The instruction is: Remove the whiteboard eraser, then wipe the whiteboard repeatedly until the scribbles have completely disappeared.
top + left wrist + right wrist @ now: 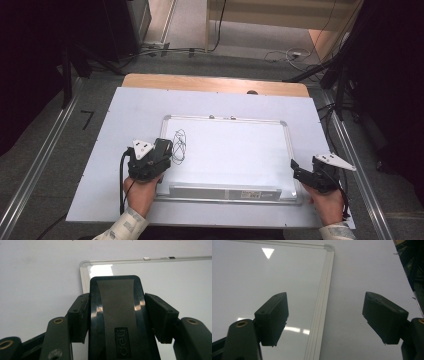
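- White-covered worktop (100, 165) is seen bearing a whiteboard (240, 150)
- Eraser (117, 320) is pinched by left claw (162, 150); scribble (179, 145) at 9 o'clock is judged unerased
- Right claw (324, 322) is held spread, empty

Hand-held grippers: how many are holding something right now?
1. The left hand-held gripper is shut on a black eraser at the whiteboard's left side, by the scribble. The right hand-held gripper is open over the board's right edge.
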A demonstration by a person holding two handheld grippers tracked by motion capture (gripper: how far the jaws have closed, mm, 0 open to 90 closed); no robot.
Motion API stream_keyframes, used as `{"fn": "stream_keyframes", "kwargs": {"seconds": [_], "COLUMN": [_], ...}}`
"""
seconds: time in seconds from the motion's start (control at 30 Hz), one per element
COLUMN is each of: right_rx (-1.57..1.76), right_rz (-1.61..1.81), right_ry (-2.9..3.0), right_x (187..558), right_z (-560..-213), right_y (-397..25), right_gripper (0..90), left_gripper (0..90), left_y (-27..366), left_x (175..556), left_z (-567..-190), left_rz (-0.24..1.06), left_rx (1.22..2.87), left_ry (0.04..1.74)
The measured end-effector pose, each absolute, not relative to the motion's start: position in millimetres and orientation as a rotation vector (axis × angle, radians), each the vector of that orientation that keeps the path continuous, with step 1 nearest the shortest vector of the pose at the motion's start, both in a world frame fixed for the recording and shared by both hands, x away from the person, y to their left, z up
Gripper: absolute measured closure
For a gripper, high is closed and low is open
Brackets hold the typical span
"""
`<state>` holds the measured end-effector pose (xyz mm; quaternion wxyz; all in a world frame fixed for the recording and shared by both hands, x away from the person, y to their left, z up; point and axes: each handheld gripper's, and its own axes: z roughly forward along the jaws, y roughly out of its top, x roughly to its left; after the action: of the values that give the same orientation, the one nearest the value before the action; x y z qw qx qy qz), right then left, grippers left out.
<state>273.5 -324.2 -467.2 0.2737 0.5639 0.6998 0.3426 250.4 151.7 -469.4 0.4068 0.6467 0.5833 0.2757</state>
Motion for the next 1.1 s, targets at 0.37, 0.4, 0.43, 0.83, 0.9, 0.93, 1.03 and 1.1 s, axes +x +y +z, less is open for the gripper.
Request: {"fn": "stream_keyframes", "kwargs": {"seconds": [0.37,0.4,0.43,0.83,0.9,0.93,1.03,1.1], "right_rx": [1.507,1.504,1.508,1.509,1.506,1.505,1.506,1.506], "right_rz": [0.919,0.922,0.924,0.921,0.922,0.921,0.916,0.915], "right_ry": [1.891,1.893,1.892,1.893,1.894,1.895,1.897,1.898], "right_x": [271.8,272.0,272.1,272.2,272.3,272.4,272.9,273.0], "right_z": [-467.3,-467.5,-467.5,-467.6,-467.6,-467.7,-468.1,-468.3], "right_y": [-323.1,-324.2,-324.5,-324.3,-324.1,-323.8,-322.9,-322.7], "right_gripper": [19.6,19.5,19.5,19.6,19.5,19.6,19.5,19.5], "left_gripper": [40.2,40.2,40.2,40.2,40.2,40.2,40.2,40.2], "left_y": [152.9,152.8,152.5,151.9,151.5,151.5,151.3,151.1], "left_x": [248.5,248.6,248.6,251.0,251.7,252.1,254.4,256.3], "left_z": [-469.1,-469.4,-469.5,-470.7,-470.9,-470.9,-470.9,-470.7], "left_rz": [0.706,0.705,0.707,0.703,0.701,0.703,0.705,0.706], "left_rx": [1.62,1.618,1.621,1.62,1.618,1.622,1.624,1.622], "left_ry": [1.477,1.478,1.479,1.482,1.485,1.485,1.485,1.486]}}
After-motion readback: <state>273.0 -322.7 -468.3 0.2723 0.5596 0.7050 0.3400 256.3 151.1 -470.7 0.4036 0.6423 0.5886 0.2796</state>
